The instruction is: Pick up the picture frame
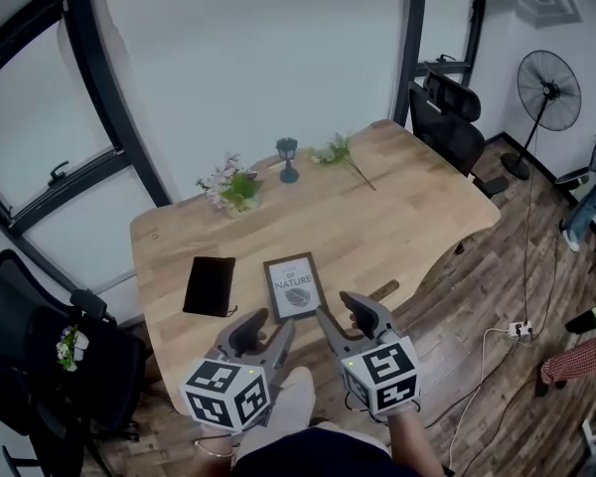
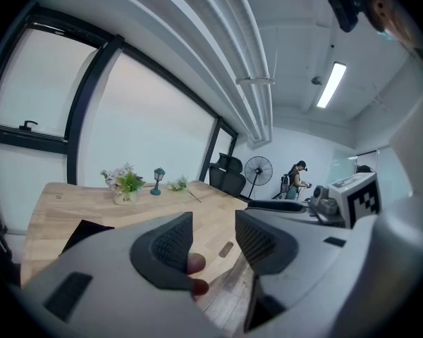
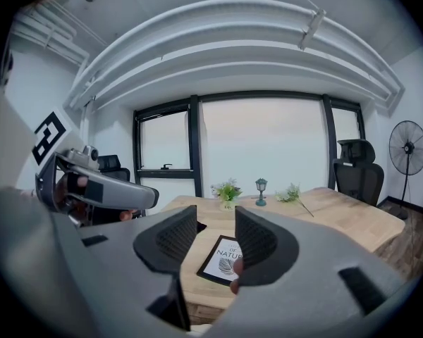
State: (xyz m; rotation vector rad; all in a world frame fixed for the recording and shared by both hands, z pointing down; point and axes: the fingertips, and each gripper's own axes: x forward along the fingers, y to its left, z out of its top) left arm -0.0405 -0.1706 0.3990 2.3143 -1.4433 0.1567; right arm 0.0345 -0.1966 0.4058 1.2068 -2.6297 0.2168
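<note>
The picture frame (image 1: 294,286), black-edged with a white print of a leaf and lettering, lies flat near the table's front edge. In the right gripper view the picture frame (image 3: 223,258) shows between and beyond the jaws. My left gripper (image 1: 283,332) hovers just short of the frame's near left corner, open and empty. The left gripper (image 2: 213,239) looks past the table's edge in its own view. My right gripper (image 1: 331,311) sits at the frame's near right corner, open with nothing between its jaws. The right gripper (image 3: 216,236) is held above the table edge.
On the wooden table (image 1: 397,207) a black wallet-like case (image 1: 210,285) lies left of the frame. A small flower pot (image 1: 234,191), a little teal lamp (image 1: 287,158) and a loose sprig (image 1: 340,154) stand at the back. Office chairs (image 1: 455,122) flank the table; a fan (image 1: 547,92) stands far right.
</note>
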